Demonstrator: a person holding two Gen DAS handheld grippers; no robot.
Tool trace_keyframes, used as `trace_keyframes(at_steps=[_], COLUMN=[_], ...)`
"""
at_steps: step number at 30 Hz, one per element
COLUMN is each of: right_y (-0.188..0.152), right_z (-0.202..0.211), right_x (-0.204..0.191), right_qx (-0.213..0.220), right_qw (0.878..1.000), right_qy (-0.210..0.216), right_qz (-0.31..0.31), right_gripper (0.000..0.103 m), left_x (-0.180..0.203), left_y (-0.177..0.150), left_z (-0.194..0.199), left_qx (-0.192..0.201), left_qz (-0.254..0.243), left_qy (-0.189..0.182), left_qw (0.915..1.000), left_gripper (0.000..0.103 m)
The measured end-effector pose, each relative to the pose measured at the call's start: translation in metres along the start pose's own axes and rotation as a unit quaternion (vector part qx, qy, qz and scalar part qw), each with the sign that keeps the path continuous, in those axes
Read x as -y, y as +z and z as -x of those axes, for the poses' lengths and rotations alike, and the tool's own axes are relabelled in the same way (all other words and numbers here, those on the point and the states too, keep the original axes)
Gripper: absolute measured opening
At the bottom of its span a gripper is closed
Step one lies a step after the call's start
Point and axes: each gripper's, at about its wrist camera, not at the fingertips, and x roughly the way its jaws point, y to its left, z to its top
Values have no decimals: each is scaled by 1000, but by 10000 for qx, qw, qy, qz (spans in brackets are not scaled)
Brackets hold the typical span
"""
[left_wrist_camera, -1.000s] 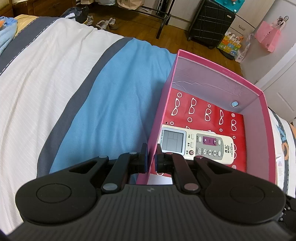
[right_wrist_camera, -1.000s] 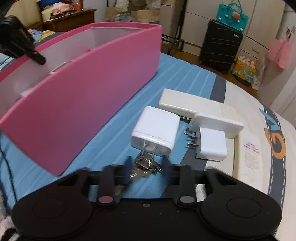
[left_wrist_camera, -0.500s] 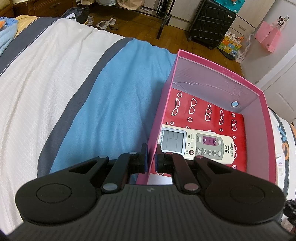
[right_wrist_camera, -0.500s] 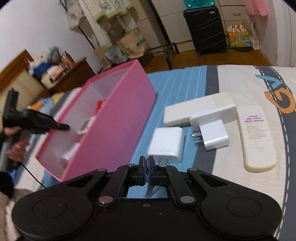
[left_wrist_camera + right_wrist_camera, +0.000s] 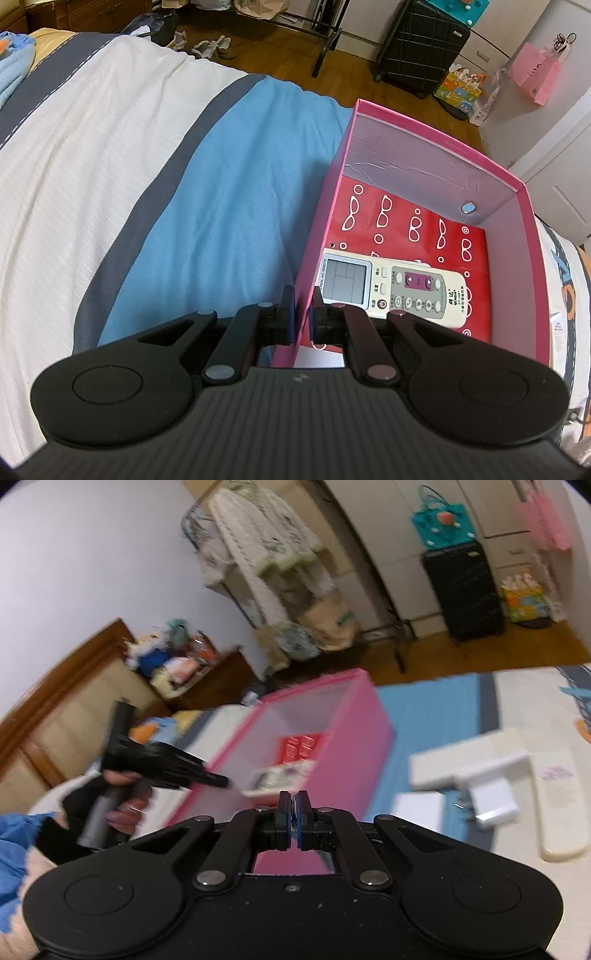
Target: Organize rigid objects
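Note:
An open pink box (image 5: 436, 136) sits on the bed, with a white AC remote (image 5: 391, 286) lying on its red patterned floor. My left gripper (image 5: 303, 314) is shut on the box's near left wall, one pad on each side. In the right wrist view my right gripper (image 5: 294, 801) is raised over the bed, shut on a ring of keys (image 5: 294, 809) of which only a metal sliver shows between the pads. It points at the pink box (image 5: 354, 746). The left gripper (image 5: 162, 764), held by a hand (image 5: 125, 805), shows at the box's left end.
On the bedspread right of the box lie a white charger (image 5: 417, 808), a second white plug adapter (image 5: 495, 801), a long white block (image 5: 465, 757) and a white remote (image 5: 557, 801). A black suitcase (image 5: 421, 40) and a clothes rack (image 5: 258, 565) stand beyond the bed.
My right gripper closed on the keys beside the white charger, lifted them off the bed and swung up toward the pink box. The left gripper kept still on the box wall.

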Motion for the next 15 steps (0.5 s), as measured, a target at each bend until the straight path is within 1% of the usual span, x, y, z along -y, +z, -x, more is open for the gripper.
trace_keyframes(at_steps=[3, 5, 7, 10, 13, 15], right_y=[10, 16, 20, 21, 16, 10], right_z=[-1, -7, -17, -39, -71, -92], right_x=[-22, -40, -55, -72, -82, -85], right_qx=[57, -6, -79, -210, -423, -571], right_qw=[9996, 9991, 9982, 9967, 9955, 9950], right_qy=[267, 349, 528, 730, 835, 820], right_qz=[103, 244, 280, 273, 167, 7], right_gripper=[4, 4, 4, 4, 4, 4], left_x=[0, 0, -1, -3, -3, -4], left_y=[0, 0, -1, -2, -3, -3], left_z=[0, 1, 3, 2, 2, 2], left_qx=[-7, 8, 37, 40, 59, 59], left_qz=[7, 6, -6, 21, 1, 19], left_qy=[22, 20, -12, -67, -77, -93], left_qw=[10000, 10000, 10000, 10000, 10000, 9999], left_gripper=[6, 6, 6, 6, 6, 7])
